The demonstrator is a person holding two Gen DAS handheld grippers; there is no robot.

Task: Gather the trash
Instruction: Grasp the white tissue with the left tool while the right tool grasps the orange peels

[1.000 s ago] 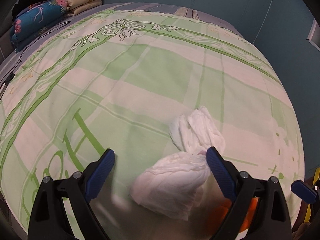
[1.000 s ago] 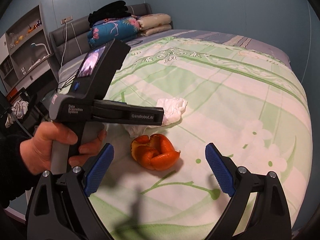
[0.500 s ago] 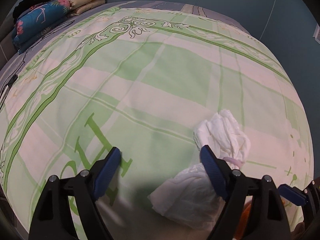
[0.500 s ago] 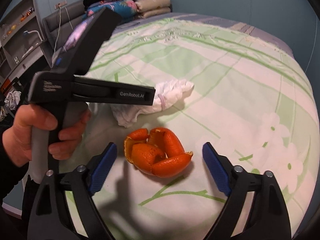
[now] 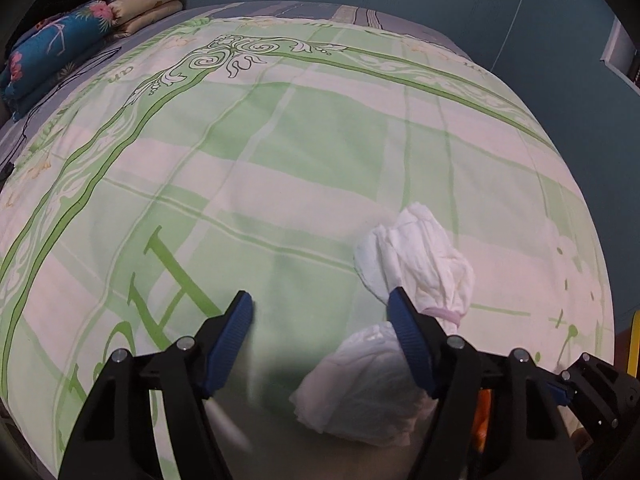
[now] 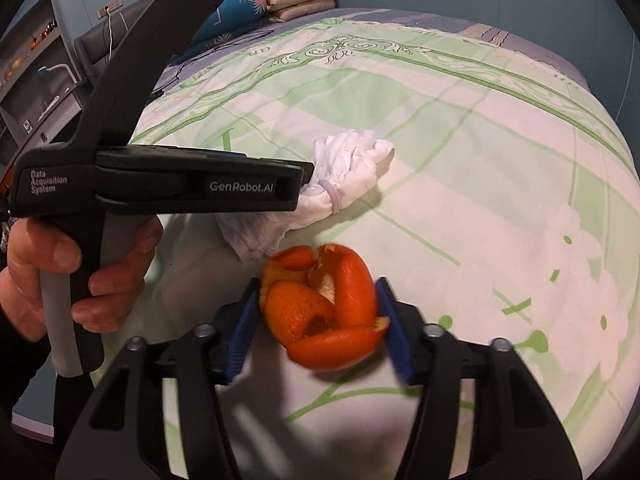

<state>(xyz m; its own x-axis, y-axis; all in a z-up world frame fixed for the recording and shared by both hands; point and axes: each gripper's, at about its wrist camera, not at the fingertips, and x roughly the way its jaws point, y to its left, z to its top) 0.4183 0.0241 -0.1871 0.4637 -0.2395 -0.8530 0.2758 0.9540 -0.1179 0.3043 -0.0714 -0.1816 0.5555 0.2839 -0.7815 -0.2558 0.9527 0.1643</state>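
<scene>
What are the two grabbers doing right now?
Left gripper: jaws closing, nothing gripped; white diaper beside it.
Right gripper: jaws closing on the orange peel.

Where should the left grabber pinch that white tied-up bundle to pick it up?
Probably at the waist of the white bundle, where the pale band cinches it thin. Come from above, one pad on each side. The puffy ends look too wide and soft. The closing left gripper has no bundle between its pads yet.

The left gripper (image 6: 308,176) has white words on its black side. Near its front it says "GenRobot.AI". Back by the handle it says "Data Acquisition System" in small letters. The green bedspread (image 5: 320,152) has a big green letter "H" and small letters "an" near its swirly border.
</scene>
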